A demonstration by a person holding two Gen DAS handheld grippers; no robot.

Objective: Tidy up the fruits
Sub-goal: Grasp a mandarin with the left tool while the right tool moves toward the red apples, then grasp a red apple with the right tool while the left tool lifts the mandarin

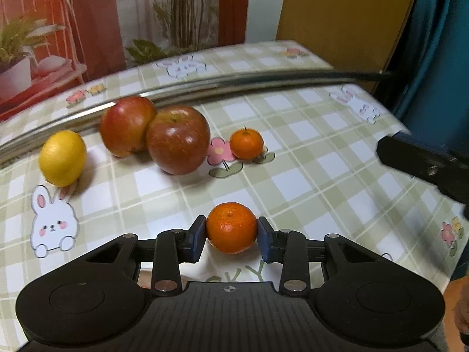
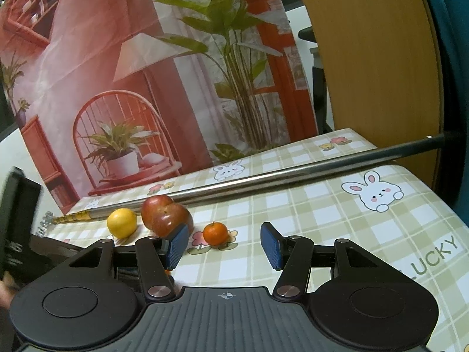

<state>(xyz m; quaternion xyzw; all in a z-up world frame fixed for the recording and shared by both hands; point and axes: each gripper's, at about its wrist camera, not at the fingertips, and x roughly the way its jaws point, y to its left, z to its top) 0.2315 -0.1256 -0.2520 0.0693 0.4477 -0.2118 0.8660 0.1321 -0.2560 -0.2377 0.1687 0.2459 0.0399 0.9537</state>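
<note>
With my left claw (image 1: 231,236) clenched across the mandarin's (image 1: 231,227) middle, I judge it light, soft-skinned and bruisable, while my right claw (image 2: 224,248) gapes empty.

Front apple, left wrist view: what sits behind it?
A second apple touches the front apple from behind-left, partly covered by it. Farther back, a metal rod crosses the tablecloth. Their contact point is hidden.

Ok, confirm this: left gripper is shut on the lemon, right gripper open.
Not quite. The left gripper is shut on a mandarin, not the lemon, which lies free on the table; the left wrist view shows it. The right gripper is open.
</note>
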